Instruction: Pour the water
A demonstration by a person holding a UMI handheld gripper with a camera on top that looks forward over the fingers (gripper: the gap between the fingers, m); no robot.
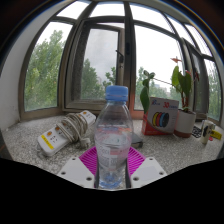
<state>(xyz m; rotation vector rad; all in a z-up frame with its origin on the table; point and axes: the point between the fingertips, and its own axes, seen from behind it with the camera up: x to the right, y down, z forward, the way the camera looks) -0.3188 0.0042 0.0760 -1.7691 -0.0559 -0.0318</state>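
Clear plastic bottle (113, 135) sits clamped between the gripper (112, 163) pads, cap on; thin walls could buckle or slip if tilted fast toward the windowsill (30, 125).

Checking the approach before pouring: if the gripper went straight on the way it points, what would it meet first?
The bottle. It already stands between the gripper's fingers, apparently with the pads against it, so it seems held, not ahead. Beyond it, probably the window; depth is unclear.

Daylit bay window (100, 55), speckled sill (25, 135)
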